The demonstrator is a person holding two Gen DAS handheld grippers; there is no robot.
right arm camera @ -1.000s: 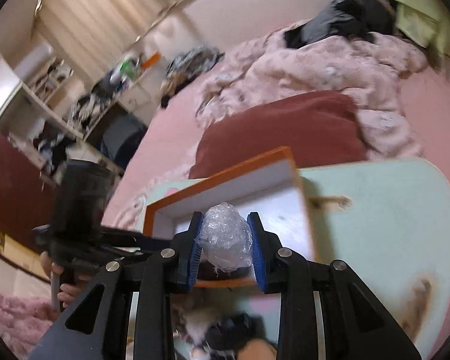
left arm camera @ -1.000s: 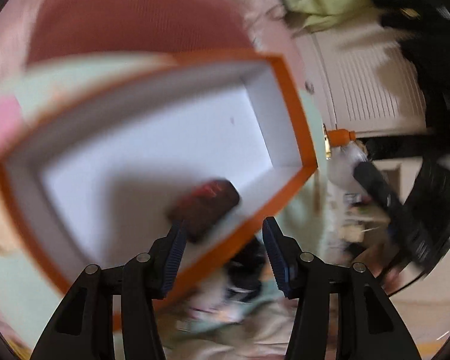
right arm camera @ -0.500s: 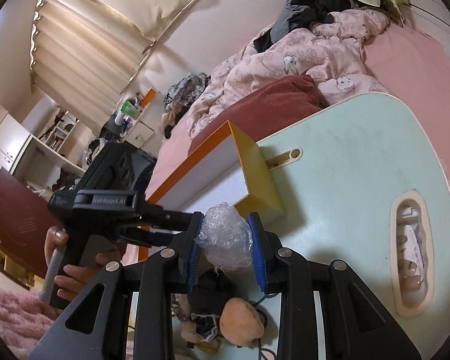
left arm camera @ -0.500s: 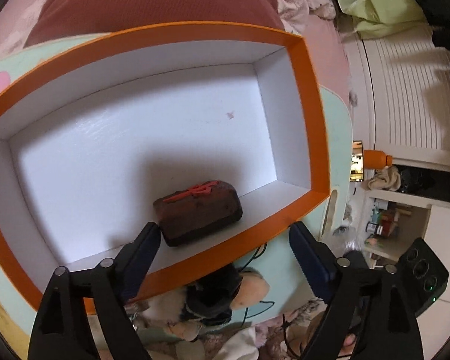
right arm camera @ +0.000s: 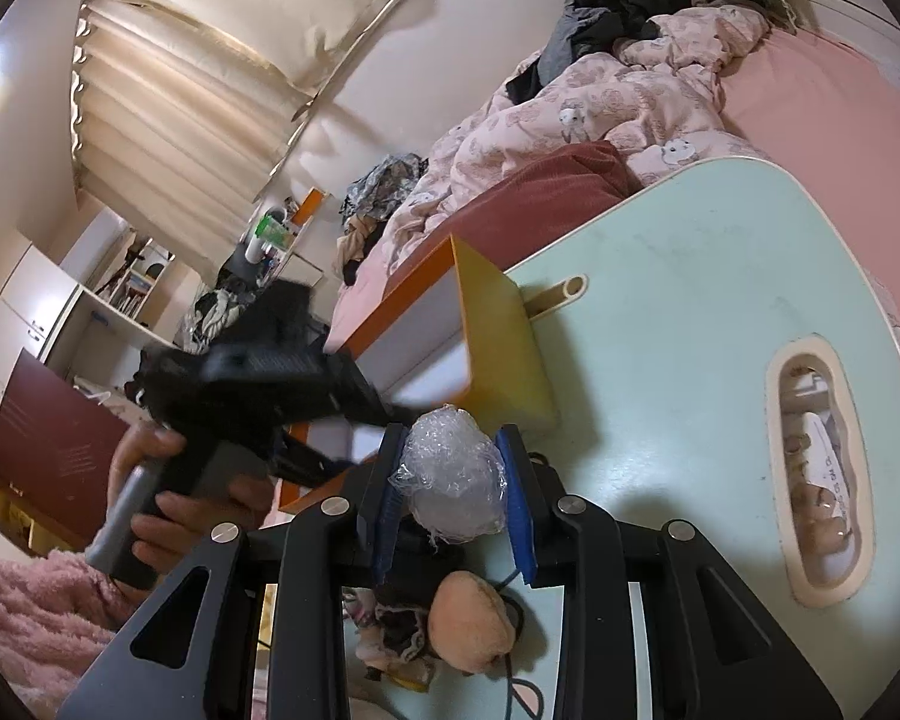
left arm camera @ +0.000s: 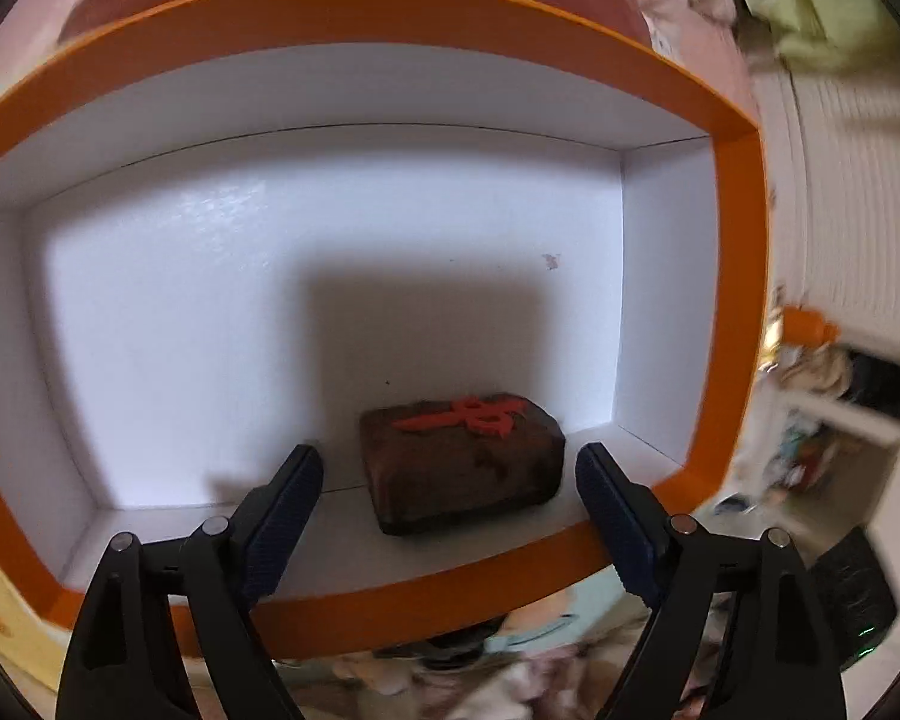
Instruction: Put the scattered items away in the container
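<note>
The left gripper is hanging over the orange-rimmed box, pointing steeply down into it. Its jaws have just been opening and are standing wide apart, released; the brown block with the red mark is lying between them on the white floor, close to the near wall, with neither pad touching it. This item is deposited.

The right gripper is grasping a crumpled ball of clear plastic wrap, pads pressing on both sides. It is waiting just beside the box's near right corner, probably until the left gripper is clearing the opening.

On the pale green table, a plush doll is lying near the right gripper, outside the box, likely awaiting collection.
</note>
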